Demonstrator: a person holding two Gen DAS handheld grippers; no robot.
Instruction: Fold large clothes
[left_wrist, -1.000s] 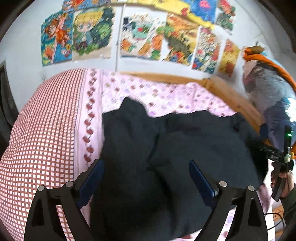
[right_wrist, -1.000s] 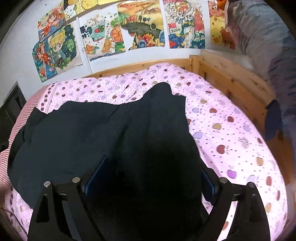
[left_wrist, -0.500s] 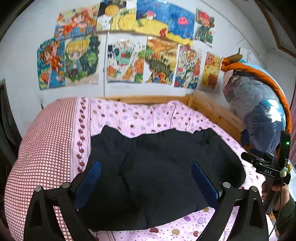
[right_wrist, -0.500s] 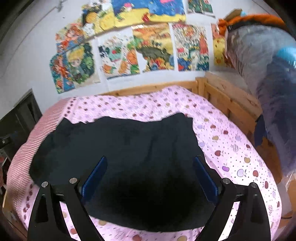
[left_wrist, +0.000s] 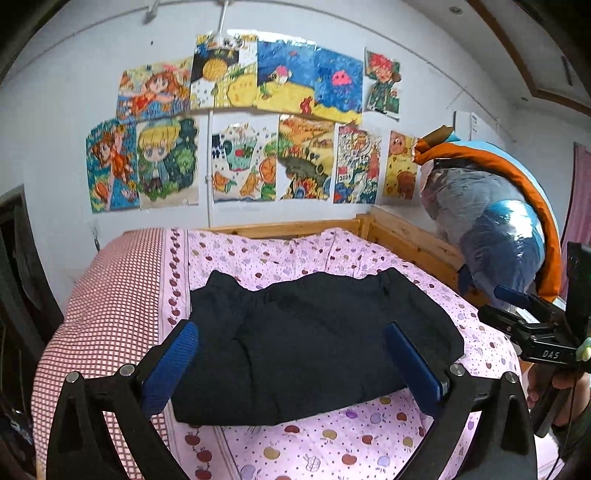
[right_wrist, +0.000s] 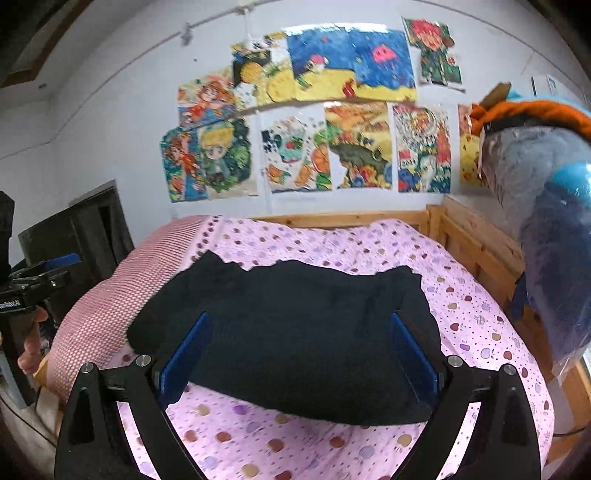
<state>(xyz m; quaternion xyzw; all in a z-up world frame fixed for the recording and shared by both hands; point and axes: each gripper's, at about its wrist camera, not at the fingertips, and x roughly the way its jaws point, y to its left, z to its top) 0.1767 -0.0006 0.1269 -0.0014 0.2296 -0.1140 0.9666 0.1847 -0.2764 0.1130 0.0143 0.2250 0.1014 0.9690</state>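
Note:
A large black garment (left_wrist: 314, 343) lies folded in a wide rectangle across the pink apple-print bed sheet (left_wrist: 295, 254); it also shows in the right wrist view (right_wrist: 295, 332). My left gripper (left_wrist: 291, 365) is open and empty, held above the garment's near edge, apart from it. My right gripper (right_wrist: 299, 354) is open and empty, also raised off the garment. The right gripper shows at the right edge of the left wrist view (left_wrist: 532, 328); the left gripper shows at the left edge of the right wrist view (right_wrist: 33, 280).
A red-checked cover (left_wrist: 110, 295) lies along the bed's left side. A wooden bed frame (left_wrist: 410, 240) runs behind and to the right. A plastic-wrapped bundle of bedding (left_wrist: 495, 229) stands at right. Drawings (left_wrist: 258, 129) cover the wall. Dark furniture (right_wrist: 88, 229) stands left.
Both grippers have pulled back and risen away from the black garment, which now lies flat and folded on the bed. More wall and bed show in both views.

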